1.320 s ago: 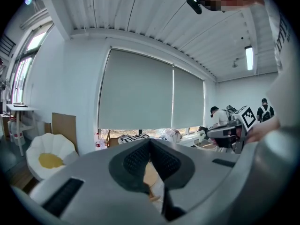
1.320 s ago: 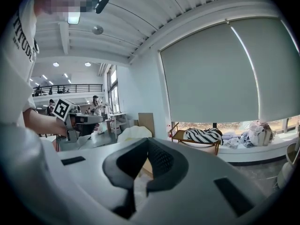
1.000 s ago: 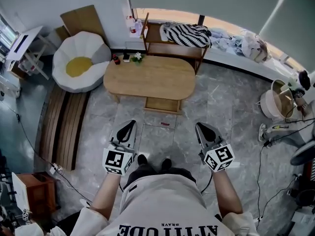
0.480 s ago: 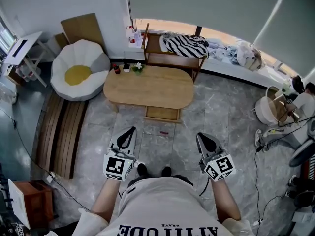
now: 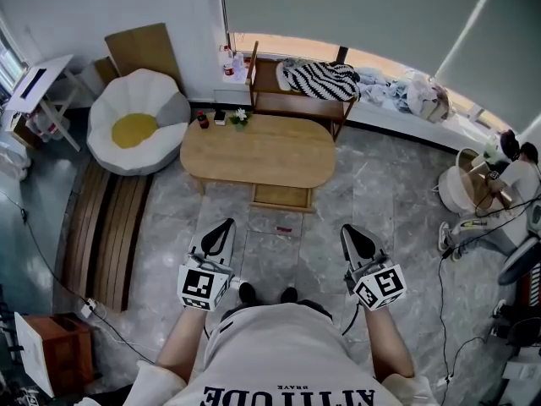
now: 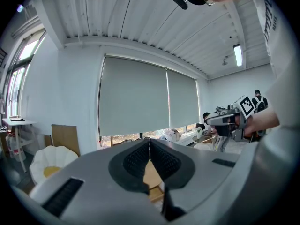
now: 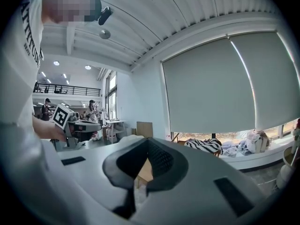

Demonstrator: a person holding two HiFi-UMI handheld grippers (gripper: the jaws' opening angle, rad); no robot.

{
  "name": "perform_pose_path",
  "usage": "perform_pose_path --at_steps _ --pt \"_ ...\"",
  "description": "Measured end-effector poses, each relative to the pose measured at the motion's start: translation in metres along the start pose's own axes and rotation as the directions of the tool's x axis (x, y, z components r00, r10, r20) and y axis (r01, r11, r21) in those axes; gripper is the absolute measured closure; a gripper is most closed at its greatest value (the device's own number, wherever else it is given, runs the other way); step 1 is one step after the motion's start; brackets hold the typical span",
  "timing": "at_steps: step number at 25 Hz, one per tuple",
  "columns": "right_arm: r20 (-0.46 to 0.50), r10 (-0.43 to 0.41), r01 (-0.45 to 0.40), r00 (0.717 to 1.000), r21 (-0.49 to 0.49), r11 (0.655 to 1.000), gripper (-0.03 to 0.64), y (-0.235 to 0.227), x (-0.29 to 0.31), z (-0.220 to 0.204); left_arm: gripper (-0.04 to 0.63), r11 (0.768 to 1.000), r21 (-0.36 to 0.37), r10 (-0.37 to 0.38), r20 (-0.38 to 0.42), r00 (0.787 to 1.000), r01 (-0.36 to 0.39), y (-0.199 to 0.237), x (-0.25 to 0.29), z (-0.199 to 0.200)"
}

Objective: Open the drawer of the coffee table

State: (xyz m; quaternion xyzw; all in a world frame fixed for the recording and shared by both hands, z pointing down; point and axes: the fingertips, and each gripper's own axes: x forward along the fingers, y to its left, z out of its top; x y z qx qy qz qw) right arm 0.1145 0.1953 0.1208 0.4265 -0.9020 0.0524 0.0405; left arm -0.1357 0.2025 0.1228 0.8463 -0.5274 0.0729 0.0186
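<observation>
1. The main risk I judged was underfoot. A low drawer jutting toward the person sat at shin height, so a step forward could have knocked it or jarred the desk. Any further pull might also have drawn it off its runners.
2. The left hand-held gripper (image 5: 226,224) was held level in front of the person's body. Its ribbed pads were pressed together with nothing between them, and it touched nothing.
3. The right hand-held gripper (image 5: 348,229) was held the same way, with its jaws fully together and empty. Both were well apart from the drawer.
4. On the grey floor (image 5: 169,218) between the person and the desk lay a small red thing (image 5: 281,228), too small to identify. It could have been trodden on.
5. The drawer (image 5: 283,195) showed as a shallow wooden box sticking out from under the middle of the desk's near long edge. It looked pulled out, which is how the task wants it.
6. The oval wooden desk (image 5: 258,152) carried a small potted plant (image 5: 239,117) and a dark bottle (image 5: 201,119) at its far left corner. A hard knock could have toppled them.
</observation>
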Motion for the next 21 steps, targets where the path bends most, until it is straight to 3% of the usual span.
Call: perform_pose_path --at_steps 21 --pt "-0.001 -0.038 0.038 0.999 0.019 0.999 0.598 0.0 0.0 -0.002 0.575 1.0 -0.024 0.001 0.022 1.0 -0.001 0.012 -0.003 0.001"
